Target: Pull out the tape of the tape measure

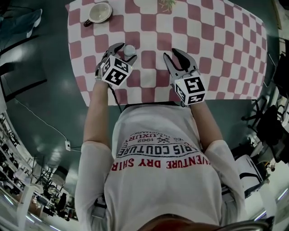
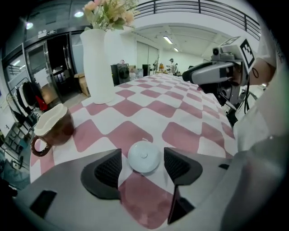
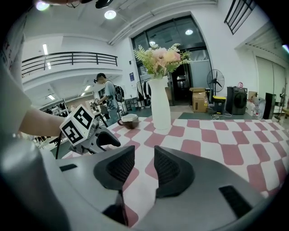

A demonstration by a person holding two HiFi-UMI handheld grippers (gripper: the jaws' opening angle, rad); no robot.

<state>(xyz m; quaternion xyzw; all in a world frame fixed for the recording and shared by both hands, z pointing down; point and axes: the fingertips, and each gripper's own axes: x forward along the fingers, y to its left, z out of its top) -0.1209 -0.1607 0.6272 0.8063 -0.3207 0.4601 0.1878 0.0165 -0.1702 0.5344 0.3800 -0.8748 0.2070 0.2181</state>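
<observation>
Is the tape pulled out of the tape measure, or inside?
Inside: no strip extends from the round white tape measure lying on the tablecloth.

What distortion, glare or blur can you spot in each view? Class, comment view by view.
Head view: checked tablecloth bows outward, fisheye-style. Left gripper view: tape measure fairly sharp, balcony railing bends into an arc. Right gripper view: ceiling lamp flares white; corners black.
</observation>
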